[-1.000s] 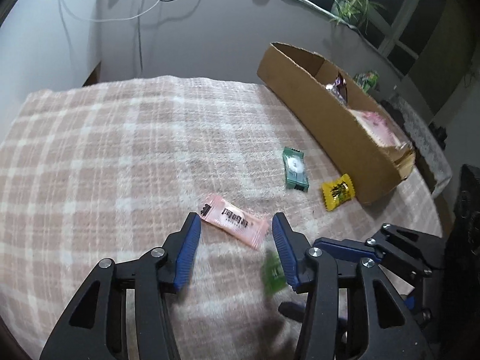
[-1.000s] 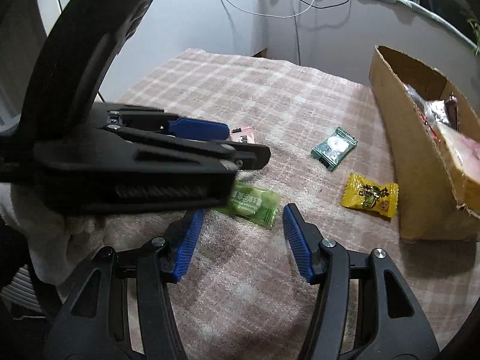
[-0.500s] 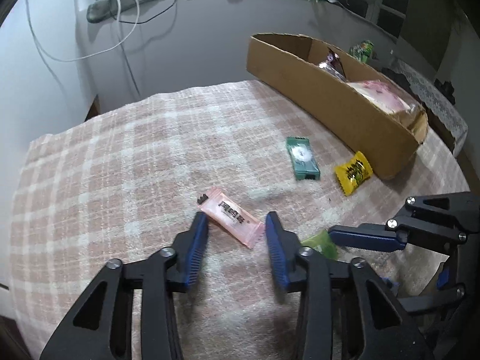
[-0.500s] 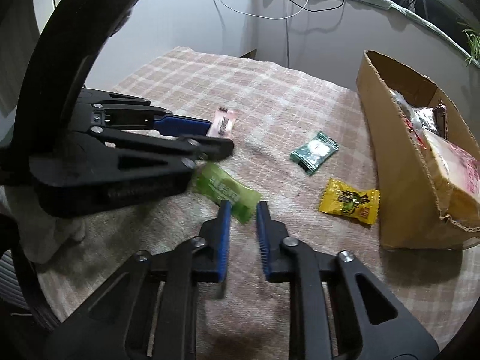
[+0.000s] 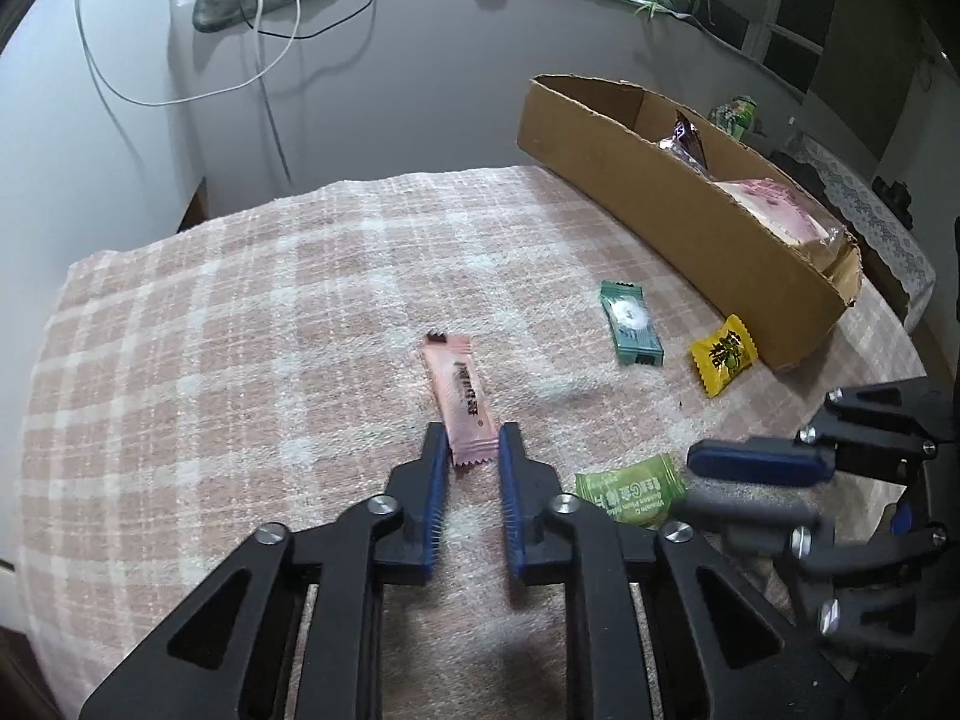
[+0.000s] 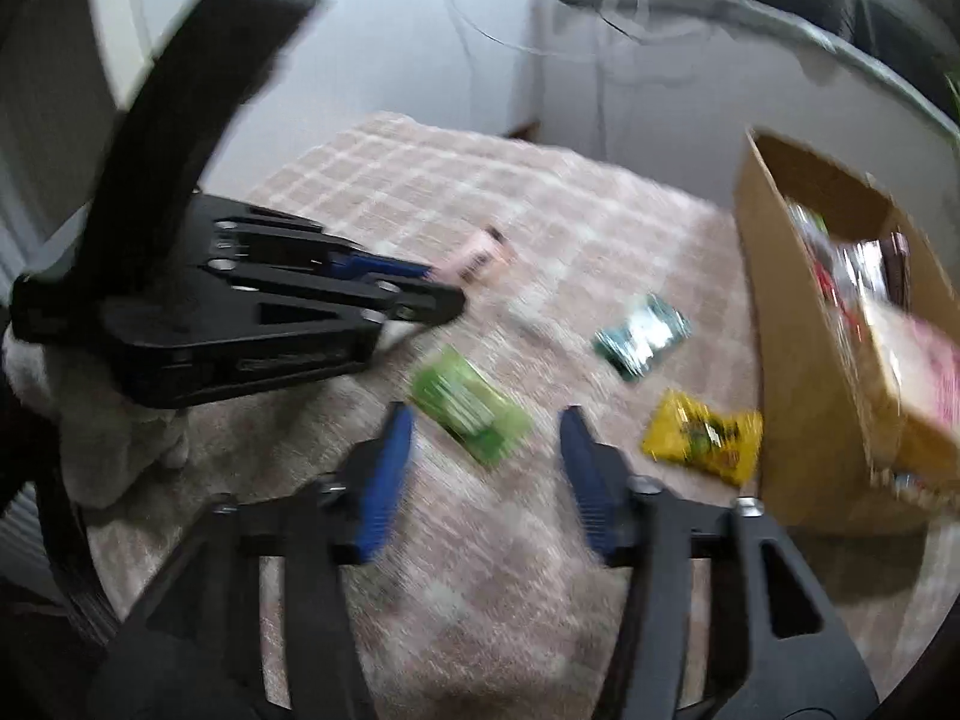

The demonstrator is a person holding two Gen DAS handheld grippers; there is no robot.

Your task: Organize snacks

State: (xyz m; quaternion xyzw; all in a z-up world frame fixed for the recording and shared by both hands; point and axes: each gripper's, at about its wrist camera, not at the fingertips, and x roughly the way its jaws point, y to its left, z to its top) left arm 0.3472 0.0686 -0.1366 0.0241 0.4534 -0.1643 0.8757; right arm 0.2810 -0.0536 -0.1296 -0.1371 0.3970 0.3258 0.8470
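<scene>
Left gripper [image 5: 473,443] just closing round pink snack bar [image 5: 459,396], maybe pinching; right gripper [image 6: 486,429] reopening, light-green candy [image 6: 471,411] loose between.

The left gripper [image 5: 474,450] points steeply down, its blue-padded jaws drawn close after just closing; something lies between the pad tips, though contact is hard to judge. The right gripper [image 6: 486,438], to its right and slightly behind, also angles down; its view is blurred, but the jaws have just reopened and stand apart, apparently pressing on nothing.
</scene>
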